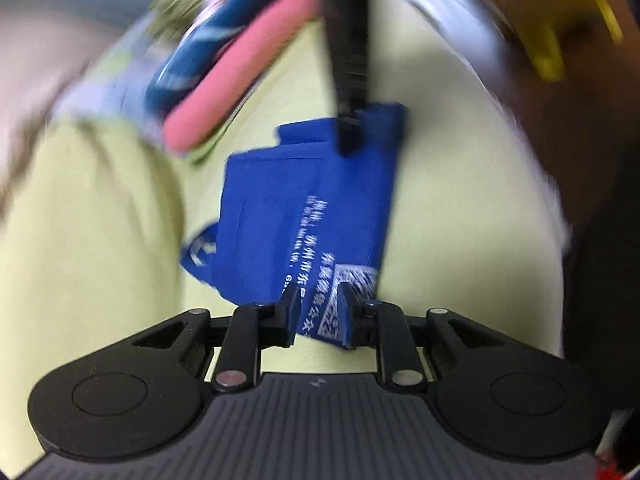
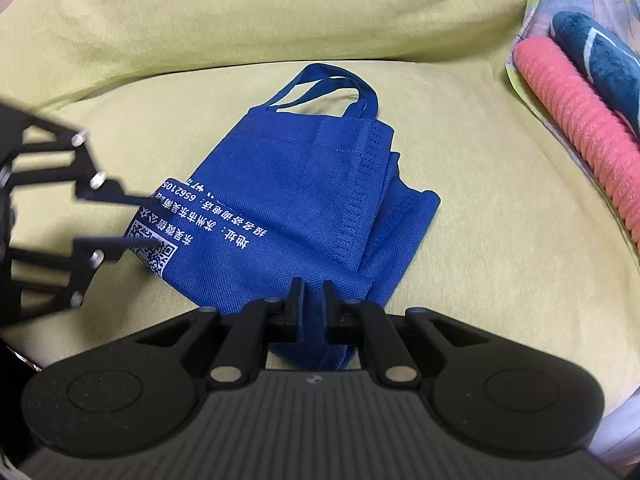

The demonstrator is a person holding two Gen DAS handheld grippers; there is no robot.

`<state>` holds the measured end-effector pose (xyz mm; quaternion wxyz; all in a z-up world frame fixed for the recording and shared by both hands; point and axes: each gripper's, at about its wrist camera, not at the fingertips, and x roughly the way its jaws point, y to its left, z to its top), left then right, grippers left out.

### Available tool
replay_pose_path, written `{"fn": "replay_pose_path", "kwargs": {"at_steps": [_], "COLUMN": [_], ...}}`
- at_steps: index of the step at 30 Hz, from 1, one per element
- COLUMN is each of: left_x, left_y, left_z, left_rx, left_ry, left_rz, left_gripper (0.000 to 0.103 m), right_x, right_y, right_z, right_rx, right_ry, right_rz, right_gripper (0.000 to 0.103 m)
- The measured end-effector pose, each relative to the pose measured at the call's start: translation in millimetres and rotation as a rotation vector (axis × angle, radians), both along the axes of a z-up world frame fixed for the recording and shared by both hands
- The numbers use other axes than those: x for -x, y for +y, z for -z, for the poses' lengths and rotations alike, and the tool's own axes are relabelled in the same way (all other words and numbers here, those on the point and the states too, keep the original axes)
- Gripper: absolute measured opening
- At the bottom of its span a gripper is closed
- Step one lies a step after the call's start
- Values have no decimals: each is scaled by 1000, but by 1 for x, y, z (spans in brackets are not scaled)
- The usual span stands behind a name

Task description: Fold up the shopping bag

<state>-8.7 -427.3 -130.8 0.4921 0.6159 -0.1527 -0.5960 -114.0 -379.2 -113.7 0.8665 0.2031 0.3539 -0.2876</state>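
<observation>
Fabric of the blue shopping bag [image 2: 304, 204] lies partly folded on the yellow-green cushion [image 2: 500, 248], handles [image 2: 332, 88] pointing away from you in the right wrist view. Your right gripper [image 2: 312, 304] has its fingers nearly together, pinching the bag's near corner, while your left gripper [image 1: 319, 312] is clamped on the printed edge by the QR code [image 1: 352, 284]. Beside the cushion sit a pink ribbed roll [image 2: 580, 132] and a dark blue patterned pillow [image 2: 600, 56].
</observation>
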Motion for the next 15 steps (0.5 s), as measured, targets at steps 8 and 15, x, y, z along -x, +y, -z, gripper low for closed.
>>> {"fn": "replay_pose_path", "kwargs": {"at_steps": [8,15], "left_x": [10,9], "left_y": [5,8], "left_z": [13,24], "left_rx": [17,-18], "left_ry": [-123,-152], "left_rz": [63,65], "left_gripper": [27,52], "right_x": [4,6], "right_y": [-2,-4], "right_z": [1,2], "right_rx": [-13,-22], "right_ry": [-24,-35], "right_rz": [-4,-13], "right_gripper": [6,6]}}
